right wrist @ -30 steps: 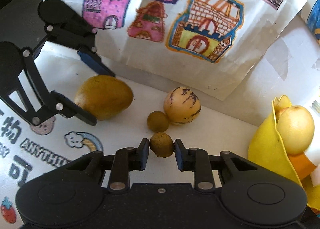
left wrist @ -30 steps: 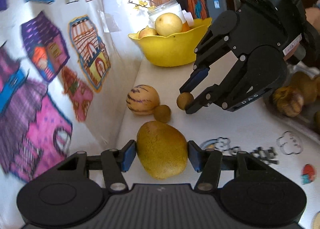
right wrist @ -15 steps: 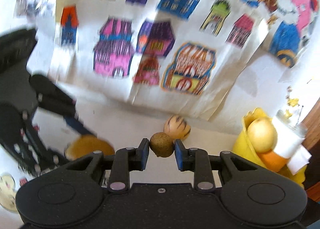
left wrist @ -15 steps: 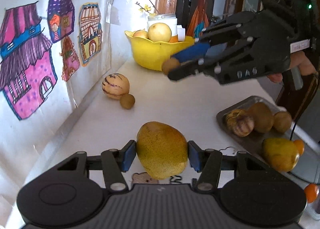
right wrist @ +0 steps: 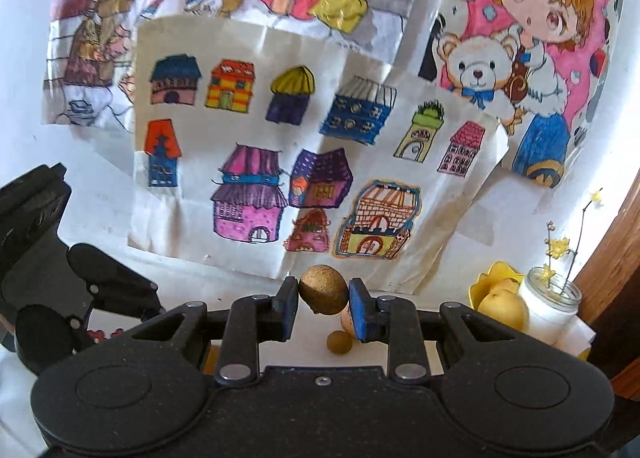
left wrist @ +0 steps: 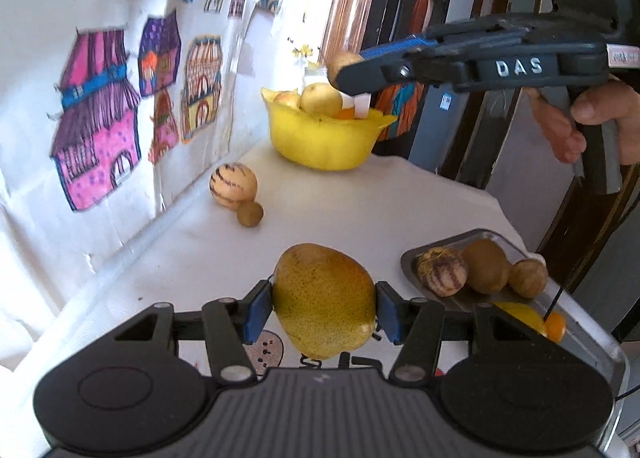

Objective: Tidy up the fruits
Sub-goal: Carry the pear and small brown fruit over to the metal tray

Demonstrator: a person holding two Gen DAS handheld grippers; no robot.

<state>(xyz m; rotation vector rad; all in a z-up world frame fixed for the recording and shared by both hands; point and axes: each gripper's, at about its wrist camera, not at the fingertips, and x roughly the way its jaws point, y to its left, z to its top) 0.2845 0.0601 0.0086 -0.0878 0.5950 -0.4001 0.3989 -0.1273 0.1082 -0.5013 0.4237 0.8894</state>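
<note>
Both grippers are loaded: the left gripper pinches a big yellow-green mango off the table, and the right gripper squeezes a small brown fruit up in the air. Only the left view catches the metal tray at the table's right edge with a few fruits in it, plus the yellow bowl at the far end. Right view mostly gets wall drawings, though the bowl and a white jar peek in at the far corner.

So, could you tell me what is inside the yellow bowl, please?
The yellow bowl holds pale round fruits and something orange. Its wall hides whatever lies deeper.
</note>
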